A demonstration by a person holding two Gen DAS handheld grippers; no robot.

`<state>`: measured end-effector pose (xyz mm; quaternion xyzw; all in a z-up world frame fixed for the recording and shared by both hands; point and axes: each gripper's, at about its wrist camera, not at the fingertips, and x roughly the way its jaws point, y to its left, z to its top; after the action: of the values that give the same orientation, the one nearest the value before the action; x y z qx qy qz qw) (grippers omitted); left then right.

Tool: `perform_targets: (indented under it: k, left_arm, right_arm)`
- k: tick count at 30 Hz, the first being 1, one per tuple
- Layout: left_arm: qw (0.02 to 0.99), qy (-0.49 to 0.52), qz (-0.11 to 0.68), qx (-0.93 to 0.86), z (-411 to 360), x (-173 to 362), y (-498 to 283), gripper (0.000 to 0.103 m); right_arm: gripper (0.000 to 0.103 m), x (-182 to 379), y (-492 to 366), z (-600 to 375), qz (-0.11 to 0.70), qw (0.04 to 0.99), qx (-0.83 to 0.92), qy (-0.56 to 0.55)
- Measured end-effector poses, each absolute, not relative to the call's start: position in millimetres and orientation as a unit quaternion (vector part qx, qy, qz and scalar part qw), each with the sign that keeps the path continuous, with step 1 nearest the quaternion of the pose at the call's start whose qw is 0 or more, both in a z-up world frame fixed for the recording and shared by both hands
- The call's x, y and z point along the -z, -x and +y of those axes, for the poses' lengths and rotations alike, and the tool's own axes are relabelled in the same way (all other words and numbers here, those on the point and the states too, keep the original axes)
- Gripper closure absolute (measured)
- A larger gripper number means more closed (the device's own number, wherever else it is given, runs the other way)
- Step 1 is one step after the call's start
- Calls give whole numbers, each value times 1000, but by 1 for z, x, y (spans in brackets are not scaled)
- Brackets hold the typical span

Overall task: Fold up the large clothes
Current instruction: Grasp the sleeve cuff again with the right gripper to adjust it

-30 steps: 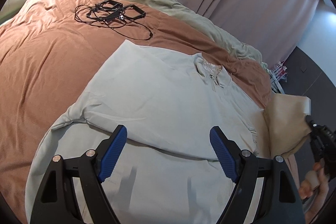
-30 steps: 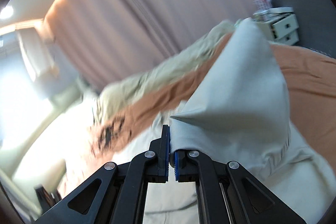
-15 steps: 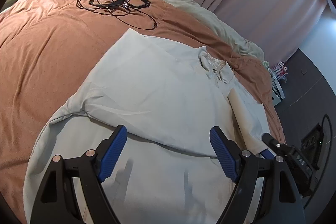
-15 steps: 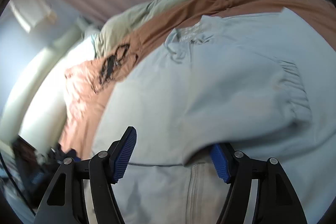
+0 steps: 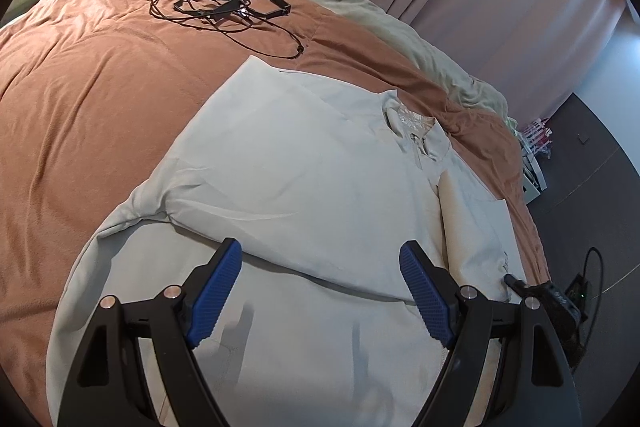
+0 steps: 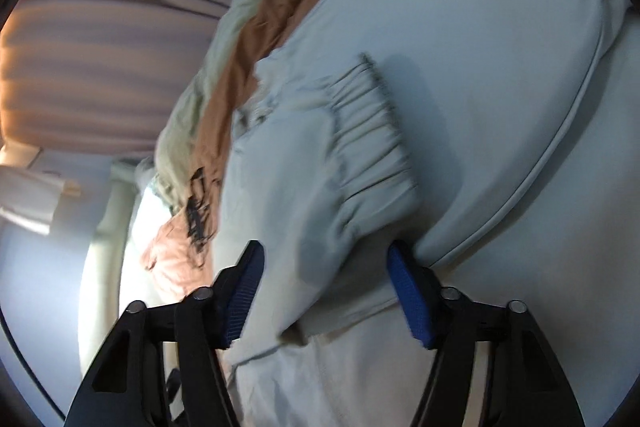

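Right wrist view motion-blurred, jacket (image 6: pixel 460 75) hem cut off, black tangle (image 6: pixel 198 211) perhaps cables

Even soft daylight, left wrist view sharp, right wrist view motion-blurred, fisheye bending and dark corners

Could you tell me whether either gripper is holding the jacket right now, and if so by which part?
Nothing is held. The left gripper hangs open over the jacket. The right gripper, jaws just closing, is unclamped around the sleeve.
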<state>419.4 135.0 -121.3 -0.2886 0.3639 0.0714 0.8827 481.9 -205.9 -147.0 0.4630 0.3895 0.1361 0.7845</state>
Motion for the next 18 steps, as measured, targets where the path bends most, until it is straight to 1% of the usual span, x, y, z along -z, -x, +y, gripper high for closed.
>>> perform_targets:
  k: [2,3,6,8,11,18]
  left_arm:
    - [885,283,363,-74,135,120,-419,21]
    - [886,281,361,-77,136,120,-418,21]
    - [885,288,356,-84,143,119,-414,21]
    - [883,299,352,-87,148,119,-412,21]
    - [881,308,348,-90,154,119,-410,21]
    - [872,335,341,-102,171,122,-403,21]
  right_arm:
    - [88,145,-485,-208,385,803,-111,-441]
    - [91,140,-484,-210,376,813,-111,-431]
    - [94,108,-476,-201,337,858,-126,-367]
    - [95,82,-469,-183,310,883,-148,-319]
    - [95,61,-464,-155,293,901,-175,-267]
    - [95,52,-467,-87,305,896,-253,-200]
